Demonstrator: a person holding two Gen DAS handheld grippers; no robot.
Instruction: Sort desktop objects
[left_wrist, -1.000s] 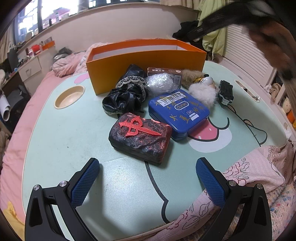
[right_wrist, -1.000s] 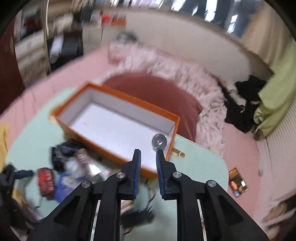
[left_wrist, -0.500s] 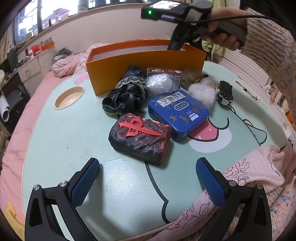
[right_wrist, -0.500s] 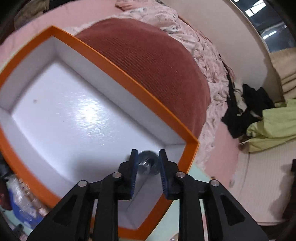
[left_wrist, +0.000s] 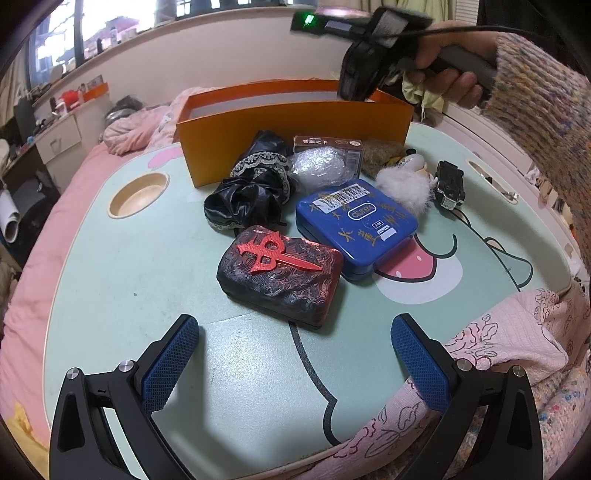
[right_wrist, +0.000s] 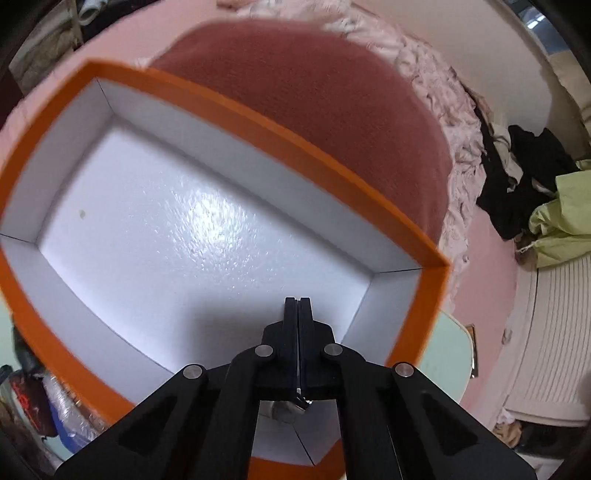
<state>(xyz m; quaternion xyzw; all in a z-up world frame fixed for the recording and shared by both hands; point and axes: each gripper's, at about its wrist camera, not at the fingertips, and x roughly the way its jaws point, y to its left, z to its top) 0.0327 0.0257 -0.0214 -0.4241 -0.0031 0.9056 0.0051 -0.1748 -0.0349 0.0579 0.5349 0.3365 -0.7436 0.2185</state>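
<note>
An orange box (left_wrist: 295, 122) with a white inside (right_wrist: 192, 229) stands at the back of the green table (left_wrist: 129, 277). My right gripper (right_wrist: 298, 301) hangs over the box's right end, jaws shut together with nothing between them. A small shiny object (right_wrist: 290, 408) lies in the box corner below it, mostly hidden by the fingers. In the left wrist view a hand holds that right gripper (left_wrist: 360, 74) above the box rim. My left gripper (left_wrist: 293, 325) stands open above the table's front, just short of a red-and-black case (left_wrist: 277, 273).
In front of the box lie a blue tin (left_wrist: 356, 225), black lace cloth (left_wrist: 247, 192), a bubble-wrap bundle (left_wrist: 321, 168), a brown carton (left_wrist: 328, 144), a white fluffy toy (left_wrist: 402, 188) and a small black device (left_wrist: 448, 181). A pink quilt (left_wrist: 498, 354) overlaps the table's near right edge.
My right gripper came down over the box's right corner with a small shiny ball between its jaws; the ball is out of them now and they have shut. My left gripper stayed still.
</note>
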